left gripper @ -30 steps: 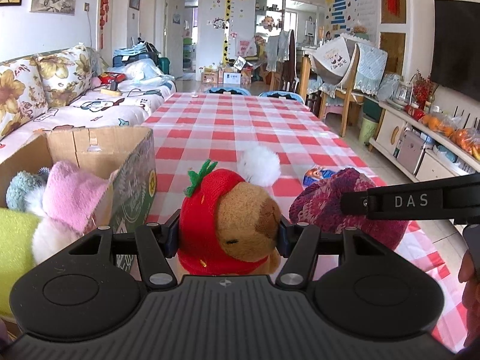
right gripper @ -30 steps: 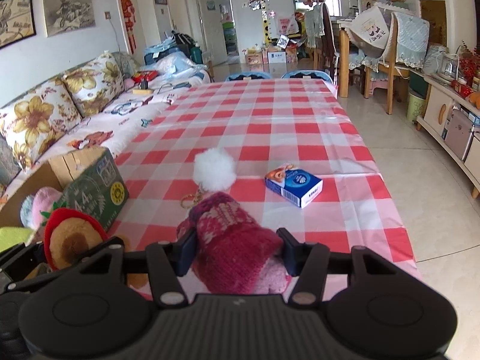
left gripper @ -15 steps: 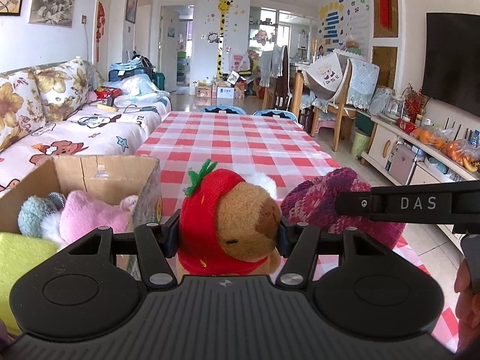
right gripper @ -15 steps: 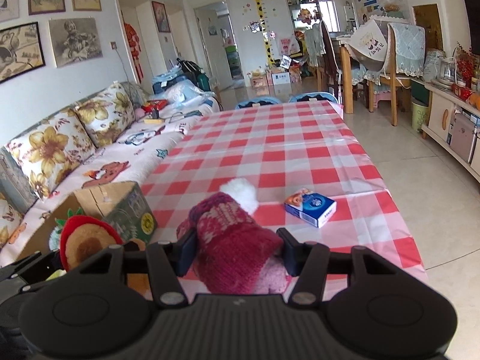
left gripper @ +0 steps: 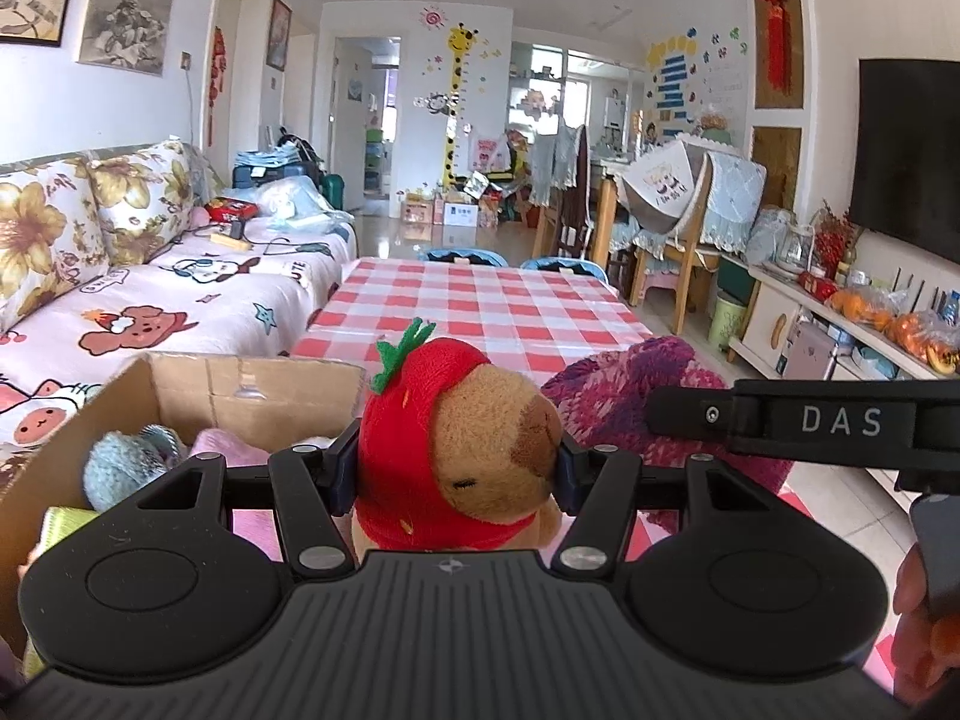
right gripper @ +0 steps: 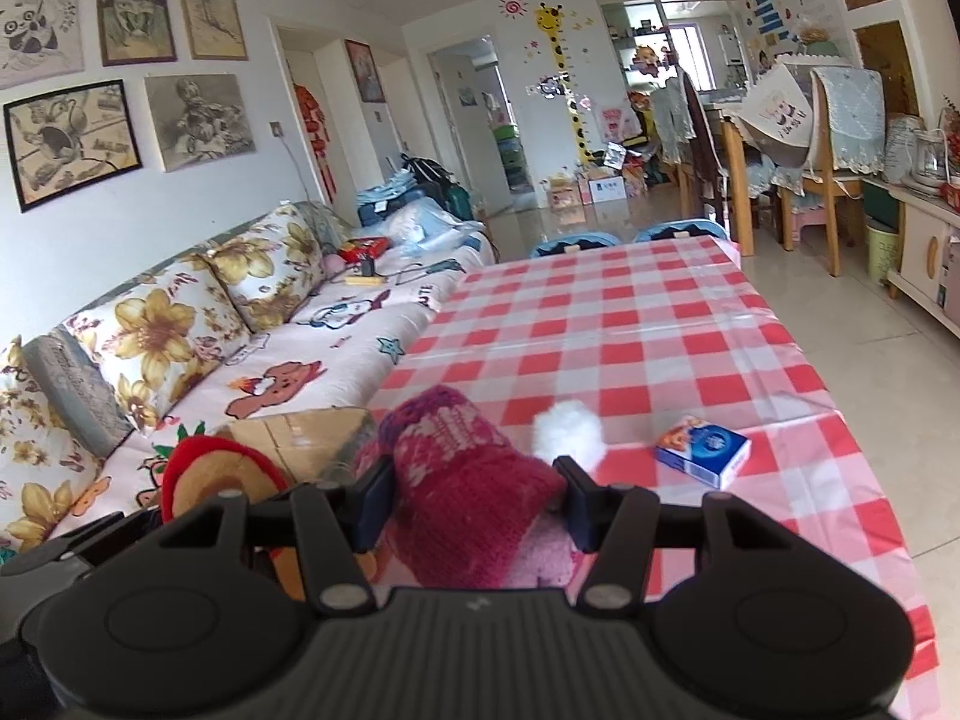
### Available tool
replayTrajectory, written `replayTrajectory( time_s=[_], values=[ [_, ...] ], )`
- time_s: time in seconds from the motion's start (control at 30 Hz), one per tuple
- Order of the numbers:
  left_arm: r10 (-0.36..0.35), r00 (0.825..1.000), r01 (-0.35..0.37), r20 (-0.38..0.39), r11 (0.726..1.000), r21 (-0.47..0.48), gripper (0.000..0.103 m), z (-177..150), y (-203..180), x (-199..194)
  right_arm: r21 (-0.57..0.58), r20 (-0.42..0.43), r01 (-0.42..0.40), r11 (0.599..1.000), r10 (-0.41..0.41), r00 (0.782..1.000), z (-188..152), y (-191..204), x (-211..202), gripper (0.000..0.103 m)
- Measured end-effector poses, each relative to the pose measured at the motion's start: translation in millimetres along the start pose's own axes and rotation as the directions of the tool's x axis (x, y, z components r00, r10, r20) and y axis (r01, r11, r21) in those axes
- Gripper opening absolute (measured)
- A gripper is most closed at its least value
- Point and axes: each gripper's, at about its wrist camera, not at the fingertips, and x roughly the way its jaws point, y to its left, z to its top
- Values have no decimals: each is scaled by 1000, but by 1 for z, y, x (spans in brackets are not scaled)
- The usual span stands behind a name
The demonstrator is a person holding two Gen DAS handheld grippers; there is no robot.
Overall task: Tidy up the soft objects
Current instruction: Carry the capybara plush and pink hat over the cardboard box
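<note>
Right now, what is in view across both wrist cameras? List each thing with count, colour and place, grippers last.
capybara plush: 1, brown in a red strawberry hood, held between the left gripper's fingers
knitted hat: 1, maroon-pink, held between the right gripper's fingers
pompom: 1, white, on the table beyond the hat
cardboard box: 1, brown, open, left of the table, holding soft items
small carton: 1, blue and white, on the table
table: 1, red-white check cloth
sofa: 1, floral cushions, left
left gripper: 1, black
right gripper: 1, black
</note>
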Motion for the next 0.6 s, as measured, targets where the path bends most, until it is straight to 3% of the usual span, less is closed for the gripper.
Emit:
replayTrajectory(
  time_s=[0.6],
  values=[
    [95, 995, -92, 33, 992, -82, 73, 8, 19, -7, 49, 14, -132, 990, 131, 991, 6, 44, 14, 56]
  ],
)
